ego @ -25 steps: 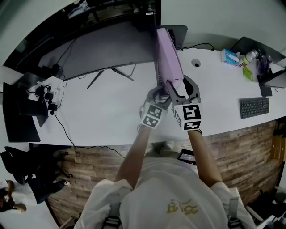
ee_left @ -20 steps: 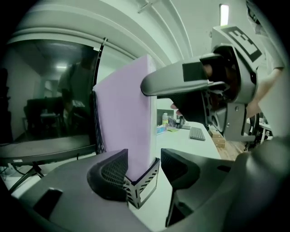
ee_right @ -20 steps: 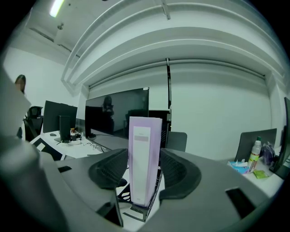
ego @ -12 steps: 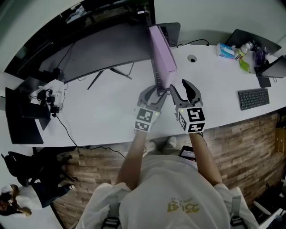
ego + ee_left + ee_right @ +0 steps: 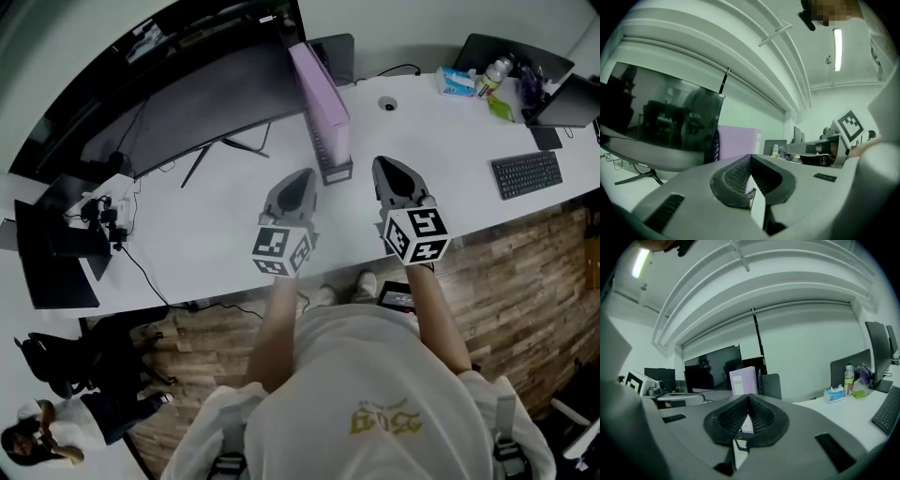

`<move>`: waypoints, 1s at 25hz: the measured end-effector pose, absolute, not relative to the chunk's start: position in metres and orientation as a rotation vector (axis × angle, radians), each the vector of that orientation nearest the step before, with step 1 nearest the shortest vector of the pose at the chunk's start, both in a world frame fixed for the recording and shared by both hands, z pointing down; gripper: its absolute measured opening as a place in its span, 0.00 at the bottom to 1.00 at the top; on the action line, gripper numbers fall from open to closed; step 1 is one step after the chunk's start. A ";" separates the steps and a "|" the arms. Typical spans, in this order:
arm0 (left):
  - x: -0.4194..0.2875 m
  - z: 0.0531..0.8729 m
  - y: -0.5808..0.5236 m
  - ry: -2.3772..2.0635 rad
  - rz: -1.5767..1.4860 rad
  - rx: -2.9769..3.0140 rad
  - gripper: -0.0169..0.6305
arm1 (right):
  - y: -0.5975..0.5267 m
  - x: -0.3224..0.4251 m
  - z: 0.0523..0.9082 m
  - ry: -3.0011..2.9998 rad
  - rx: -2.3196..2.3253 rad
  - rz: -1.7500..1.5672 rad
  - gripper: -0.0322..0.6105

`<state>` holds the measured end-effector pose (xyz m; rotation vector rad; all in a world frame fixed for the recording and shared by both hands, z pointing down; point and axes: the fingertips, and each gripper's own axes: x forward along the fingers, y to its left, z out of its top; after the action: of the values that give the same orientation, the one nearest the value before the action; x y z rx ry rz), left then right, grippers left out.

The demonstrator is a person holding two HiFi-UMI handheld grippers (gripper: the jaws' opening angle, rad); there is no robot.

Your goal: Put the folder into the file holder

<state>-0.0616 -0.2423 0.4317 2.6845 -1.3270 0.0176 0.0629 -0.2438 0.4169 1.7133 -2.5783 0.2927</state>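
Both have drawn back from the flat lilac folder (image 5: 319, 94), jaws just closed on nothing: left gripper (image 5: 301, 174) and right gripper (image 5: 383, 162) press ribbed dark pads together. The folder stands upright in the dark mesh file holder (image 5: 337, 172) on the smooth white tabletop (image 5: 216, 225)

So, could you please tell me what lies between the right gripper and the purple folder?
Nothing does: the head view shows only bare white desk between the shut right gripper and the folder in its holder.
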 end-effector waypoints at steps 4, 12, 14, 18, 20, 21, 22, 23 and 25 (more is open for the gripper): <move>-0.065 0.419 -0.241 -1.345 -0.002 2.687 0.05 | -0.240 0.068 0.413 -2.570 1.726 0.258 0.07; -0.068 0.415 -0.240 -1.391 0.062 2.687 0.05 | -0.236 0.067 0.414 -2.548 1.715 0.214 0.07; -0.069 0.416 -0.240 -1.404 0.062 2.681 0.05 | -0.236 0.067 0.414 -2.548 1.711 0.213 0.07; -0.067 0.419 -0.242 -1.409 0.082 2.674 0.05 | -0.236 0.069 0.416 -2.540 1.713 0.211 0.07; -0.067 0.421 -0.243 -1.407 0.082 2.667 0.05 | -0.237 0.069 0.418 -2.531 1.714 0.203 0.07; -0.067 0.422 -0.244 -1.409 0.082 2.663 0.05 | -0.237 0.069 0.418 -2.527 1.713 0.198 0.07; -0.067 0.422 -0.245 -1.410 0.081 2.659 0.05 | -0.238 0.069 0.419 -2.523 1.712 0.195 0.07; -0.067 0.424 -0.245 -1.410 0.081 2.655 0.05 | -0.238 0.069 0.419 -2.521 1.711 0.196 0.07; -0.066 0.426 -0.246 -1.408 0.084 2.650 0.05 | -0.239 0.070 0.420 -2.519 1.710 0.202 0.07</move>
<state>-0.0664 -0.2463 0.4258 2.6504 -1.4075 0.0836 0.0696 -0.2388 0.4202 1.7101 -2.5192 0.2019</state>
